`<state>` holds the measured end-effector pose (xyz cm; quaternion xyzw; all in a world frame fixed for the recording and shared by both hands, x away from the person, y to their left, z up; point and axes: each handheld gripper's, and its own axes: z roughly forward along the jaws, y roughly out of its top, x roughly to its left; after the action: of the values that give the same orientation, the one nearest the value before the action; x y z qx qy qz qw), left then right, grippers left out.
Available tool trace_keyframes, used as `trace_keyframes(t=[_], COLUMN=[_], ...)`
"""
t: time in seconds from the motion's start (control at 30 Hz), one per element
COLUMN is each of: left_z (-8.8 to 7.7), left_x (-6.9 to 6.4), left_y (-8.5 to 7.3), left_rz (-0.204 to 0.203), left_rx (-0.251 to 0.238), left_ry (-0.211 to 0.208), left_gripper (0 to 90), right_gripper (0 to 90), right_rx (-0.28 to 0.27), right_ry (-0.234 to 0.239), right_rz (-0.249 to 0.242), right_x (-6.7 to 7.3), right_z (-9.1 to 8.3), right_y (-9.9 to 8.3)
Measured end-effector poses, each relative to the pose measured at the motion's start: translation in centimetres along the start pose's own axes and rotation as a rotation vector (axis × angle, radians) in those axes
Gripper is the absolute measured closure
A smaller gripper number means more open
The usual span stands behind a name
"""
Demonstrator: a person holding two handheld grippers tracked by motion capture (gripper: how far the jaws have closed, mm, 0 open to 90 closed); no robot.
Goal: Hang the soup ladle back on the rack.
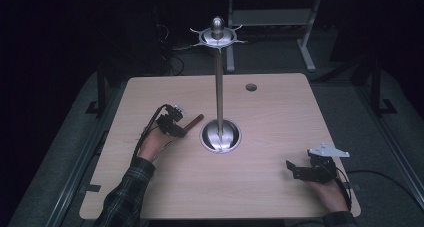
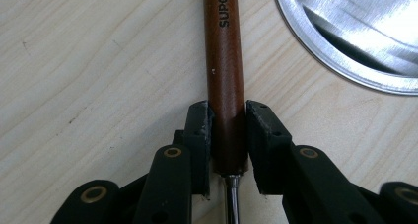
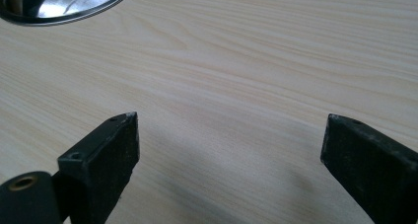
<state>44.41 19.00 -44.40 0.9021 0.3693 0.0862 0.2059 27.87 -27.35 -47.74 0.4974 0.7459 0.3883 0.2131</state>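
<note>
Now the left gripper grasps a brown tool handle between its fingers; the right gripper rests released on the worktop; lifting is left.

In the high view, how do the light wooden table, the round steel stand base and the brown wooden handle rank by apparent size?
Largest to smallest:
1. Light wooden table
2. Round steel stand base
3. Brown wooden handle, partly hidden by the left gripper

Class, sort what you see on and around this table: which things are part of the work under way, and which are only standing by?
In use:
left tongs, shut on the brown wooden handle
steel stand beside it, possibly

Standing by:
right tongs, open over bare table
cable hole
</note>
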Motion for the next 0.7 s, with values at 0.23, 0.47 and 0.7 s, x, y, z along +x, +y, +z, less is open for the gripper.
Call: trace_keyframes(t=[0.23, 0.47, 0.7], left_z=[-0.03, -0.04, -0.31], left_x=[-0.08, -0.14, 0.29], left_y=[-0.21, -0.42, -0.76], left_rz=[-0.019, -0.03, -0.05], left_rx=[-0.014, -0.03, -0.047], left_ry=[0.005, 0.009, -0.048], left_gripper=[73.3, 73.8, 73.7], right_gripper=[7.2, 7.2, 7.2], right_rx=[0.0, -0.002, -0.004], right_ry=[0.001, 0.002, 0.003], right_rz=[0.0, 0.003, 0.001], right_x=[0.02, 0.07, -0.01], right_z=[0.0, -0.04, 0.04], right_y=[0.0, 0.01, 0.05])
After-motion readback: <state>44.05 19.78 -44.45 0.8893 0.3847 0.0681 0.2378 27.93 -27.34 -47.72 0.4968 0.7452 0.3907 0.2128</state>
